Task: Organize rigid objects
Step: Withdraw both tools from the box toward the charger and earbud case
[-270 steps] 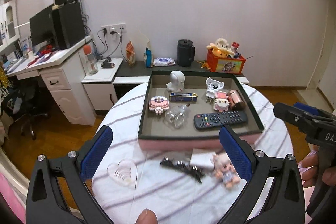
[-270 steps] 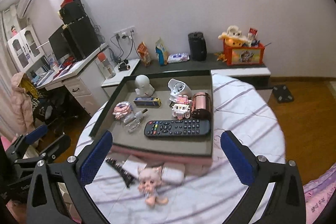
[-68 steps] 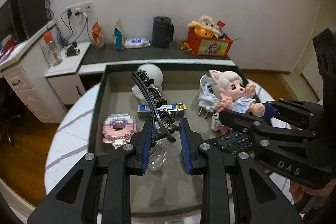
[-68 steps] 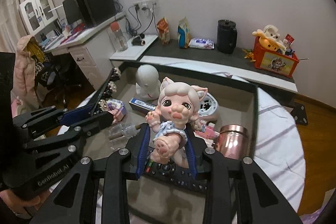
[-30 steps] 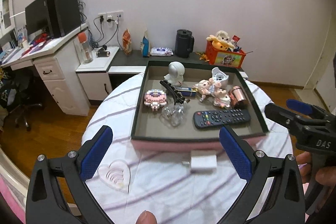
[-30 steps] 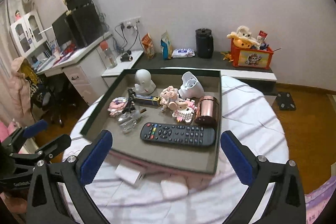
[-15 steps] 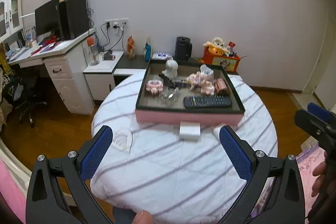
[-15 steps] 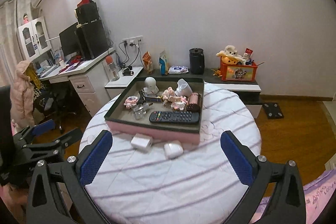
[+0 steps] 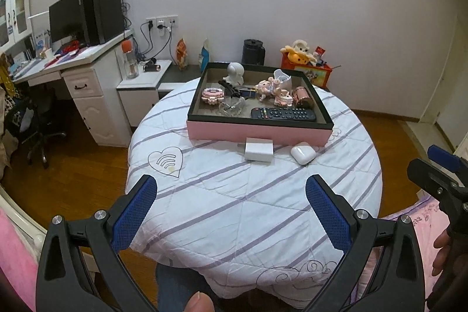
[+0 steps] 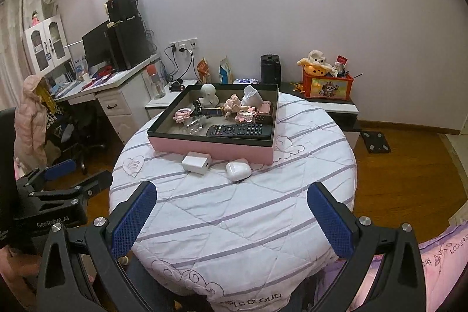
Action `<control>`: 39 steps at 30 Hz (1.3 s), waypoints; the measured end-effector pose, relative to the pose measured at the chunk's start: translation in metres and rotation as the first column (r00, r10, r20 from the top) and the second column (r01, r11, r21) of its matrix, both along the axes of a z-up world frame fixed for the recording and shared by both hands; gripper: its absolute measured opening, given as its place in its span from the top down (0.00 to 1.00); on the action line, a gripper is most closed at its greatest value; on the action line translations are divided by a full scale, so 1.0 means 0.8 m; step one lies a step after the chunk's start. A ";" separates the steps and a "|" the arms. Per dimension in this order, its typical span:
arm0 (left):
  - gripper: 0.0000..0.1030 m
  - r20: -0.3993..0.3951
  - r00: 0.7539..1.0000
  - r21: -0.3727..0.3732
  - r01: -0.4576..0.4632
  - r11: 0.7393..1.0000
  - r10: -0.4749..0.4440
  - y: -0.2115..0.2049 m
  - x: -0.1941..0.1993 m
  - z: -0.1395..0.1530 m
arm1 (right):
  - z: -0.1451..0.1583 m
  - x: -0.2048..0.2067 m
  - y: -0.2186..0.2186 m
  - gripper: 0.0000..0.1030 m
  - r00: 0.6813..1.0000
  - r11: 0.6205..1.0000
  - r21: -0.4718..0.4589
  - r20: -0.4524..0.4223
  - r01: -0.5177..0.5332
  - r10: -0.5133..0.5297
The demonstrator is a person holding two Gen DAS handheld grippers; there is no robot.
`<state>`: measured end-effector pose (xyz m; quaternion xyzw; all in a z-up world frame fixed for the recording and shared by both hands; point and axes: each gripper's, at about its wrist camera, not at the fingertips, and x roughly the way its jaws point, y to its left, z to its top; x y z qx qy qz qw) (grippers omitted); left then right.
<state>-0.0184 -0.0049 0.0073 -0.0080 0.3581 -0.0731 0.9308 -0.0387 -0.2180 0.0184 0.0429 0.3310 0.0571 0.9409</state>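
Observation:
A pink tray with a black rim [image 9: 257, 133] [image 10: 210, 147] sits at the far side of the round table. In it lie a black remote [image 9: 283, 114] [image 10: 238, 130], a pig doll [image 9: 264, 88] [image 10: 232, 105], a black hair clip [image 9: 231, 89], a white figure [image 9: 235, 73] and a copper cup [image 9: 302, 97]. A white charger block [image 9: 259, 149] [image 10: 196, 163] and a white earbud case [image 9: 302, 153] [image 10: 238, 171] lie on the cloth in front of the tray. My left gripper [image 9: 231, 209] and right gripper [image 10: 231, 212] are open, empty, held back over the table's near edge.
The table has a white striped cloth [image 9: 248, 209]. A white desk with a monitor [image 9: 76, 19] stands at the left, a low shelf with a kettle [image 9: 253, 51] and a red toy box [image 9: 310, 69] behind. An office chair [image 9: 35, 122] stands on the wooden floor.
Both grippers have let go of the hair clip and the pig doll into the tray, opened, and pulled back and up from the table. The tray now looks smaller and farther.

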 end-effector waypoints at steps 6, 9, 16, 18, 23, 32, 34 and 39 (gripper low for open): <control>0.00 0.007 1.000 -0.001 -0.005 1.000 0.005 0.003 -0.004 0.003 | 0.005 -0.008 0.003 0.00 1.000 1.000 -0.003 0.013 -0.006 0.006; 0.00 0.007 1.000 0.000 -0.004 1.000 0.004 0.002 -0.004 0.003 | 0.005 -0.009 0.003 0.00 1.000 1.000 -0.005 0.013 -0.005 0.005; 0.00 -0.009 1.000 0.004 0.002 1.000 -0.002 -0.001 0.002 -0.002 | 0.003 -0.003 0.001 0.00 1.000 1.000 -0.006 0.001 0.000 0.000; 0.00 -0.018 1.000 0.004 0.004 1.000 -0.004 -0.002 0.006 -0.007 | 0.000 0.001 -0.001 0.00 1.000 1.000 -0.004 -0.007 0.002 -0.002; 0.00 -0.049 0.999 0.007 0.012 1.000 -0.011 -0.008 0.019 -0.023 | -0.013 0.014 -0.006 0.00 0.999 1.000 -0.004 -0.037 0.013 -0.013; 0.00 -0.126 0.991 -0.002 0.033 0.999 -0.033 -0.023 0.057 -0.064 | -0.057 0.057 -0.018 0.00 0.991 1.000 -0.010 -0.131 0.027 -0.028; 0.00 -0.142 0.989 -0.003 0.038 0.999 -0.038 -0.027 0.067 -0.073 | -0.069 0.069 -0.021 0.00 0.988 0.999 -0.014 -0.153 0.030 -0.032; 0.00 -0.193 0.980 -0.021 0.052 0.998 -0.055 -0.039 0.098 -0.102 | -0.102 0.102 -0.025 0.00 0.977 0.999 -0.018 -0.211 0.035 -0.039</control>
